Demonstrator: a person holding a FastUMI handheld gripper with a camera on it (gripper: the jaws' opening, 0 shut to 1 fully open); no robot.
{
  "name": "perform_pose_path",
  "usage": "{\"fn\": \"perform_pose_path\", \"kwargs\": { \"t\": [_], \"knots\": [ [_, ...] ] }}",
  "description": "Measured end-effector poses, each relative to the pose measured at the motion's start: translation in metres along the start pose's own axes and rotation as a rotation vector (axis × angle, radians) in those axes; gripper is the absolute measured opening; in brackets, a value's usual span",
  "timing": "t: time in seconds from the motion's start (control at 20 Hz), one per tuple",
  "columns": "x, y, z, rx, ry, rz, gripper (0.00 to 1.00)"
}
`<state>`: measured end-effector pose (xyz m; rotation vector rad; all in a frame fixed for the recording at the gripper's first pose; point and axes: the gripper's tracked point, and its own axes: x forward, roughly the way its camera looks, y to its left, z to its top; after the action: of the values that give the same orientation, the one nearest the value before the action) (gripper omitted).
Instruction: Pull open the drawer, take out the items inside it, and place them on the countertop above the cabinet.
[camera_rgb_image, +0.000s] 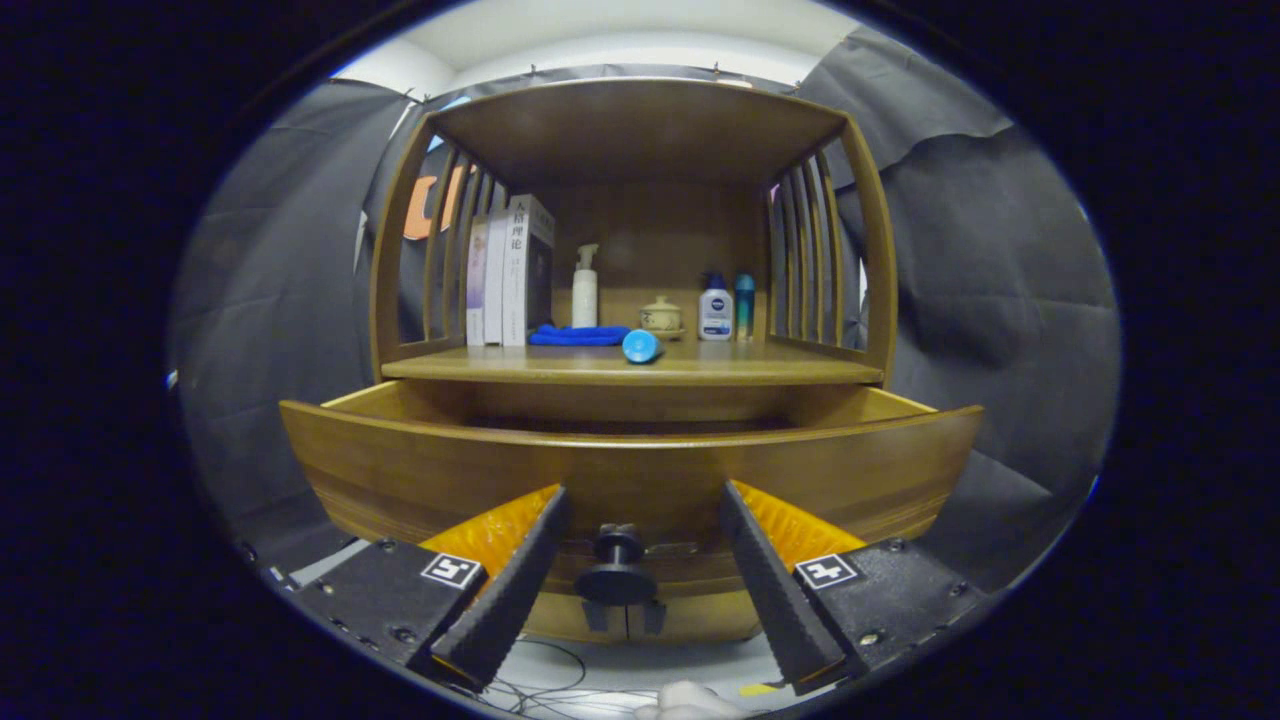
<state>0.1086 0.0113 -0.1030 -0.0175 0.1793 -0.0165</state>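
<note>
The wooden cabinet's drawer (630, 470) stands pulled out toward me, its front panel just ahead of my fingers. Its dark round knob (617, 568) sits between my fingers, untouched by either. My gripper (640, 505) is open, the fingertips wide apart in front of the drawer front. The drawer's inside is hidden behind its front panel. The countertop (700, 368) lies above the drawer. On it a blue cylinder (641, 346) lies at the front edge, with a folded blue cloth (578, 336) just behind it.
On the countertop stand several books (505, 275) at the left, a white pump bottle (585, 287), a small lidded pot (661, 316), a white lotion bottle (716, 309) and a teal bottle (745, 305). Slatted side rails (805, 260) and a top shelf enclose it. Cables (545, 690) lie below.
</note>
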Motion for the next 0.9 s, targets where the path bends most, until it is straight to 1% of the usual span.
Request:
{"fn": "perform_pose_path", "kwargs": {
  "t": [0.25, 0.75, 0.9],
  "knots": [
    [0.028, 0.002, 0.005, 0.001, -0.003, -0.005, 0.99],
    [0.095, 0.005, 0.016, -0.004, -0.067, 0.000, 0.99],
    [0.112, 0.006, 0.019, 0.010, -0.052, 0.002, 0.99]
  ]
}}
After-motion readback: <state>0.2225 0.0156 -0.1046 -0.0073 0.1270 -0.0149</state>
